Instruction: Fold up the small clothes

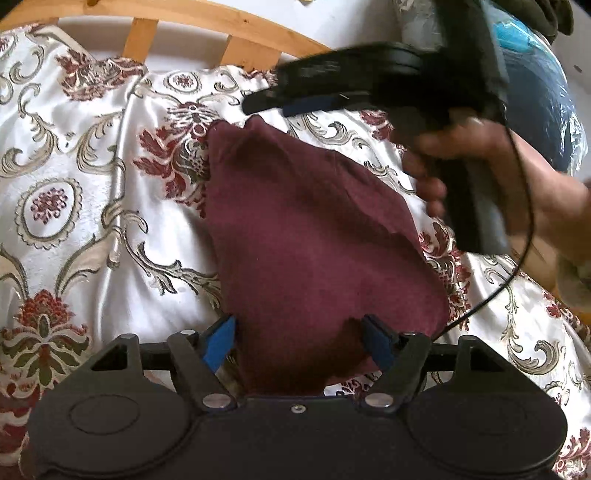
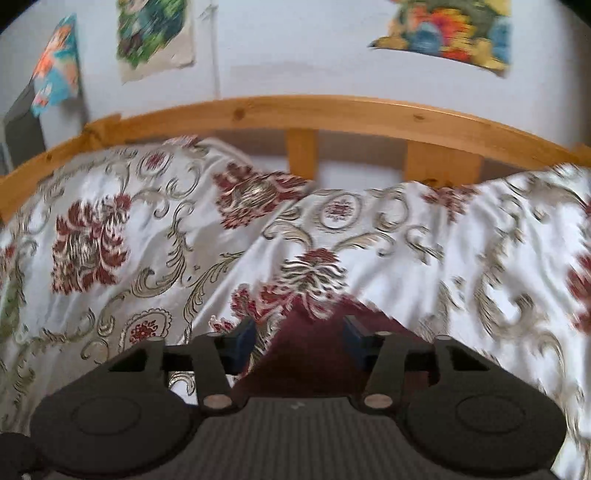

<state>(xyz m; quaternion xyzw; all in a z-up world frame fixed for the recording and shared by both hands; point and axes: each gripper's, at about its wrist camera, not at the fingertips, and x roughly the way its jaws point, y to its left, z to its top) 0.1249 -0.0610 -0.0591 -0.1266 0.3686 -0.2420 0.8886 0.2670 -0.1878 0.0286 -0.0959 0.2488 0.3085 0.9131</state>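
Note:
A small maroon garment (image 1: 306,229) lies flat on the patterned bedspread (image 1: 92,192), narrowing toward its far end. My left gripper (image 1: 299,343) stands open at the near end. The cloth lies between its blue pads (image 1: 219,341), which do not press on it. A hand holds my right gripper (image 1: 266,101) sideways just above the garment's far tip, blurred. In the right wrist view the right gripper (image 2: 299,343) has its jaws apart, with the maroon garment (image 2: 306,354) seen below and between them, not pinched.
A wooden bed rail (image 2: 332,110) with slats runs along the far side of the bed against a white wall with coloured pictures (image 2: 155,33). A blue plastic-wrapped bundle (image 1: 546,92) sits at the far right. A black cable (image 1: 517,258) hangs from the right gripper.

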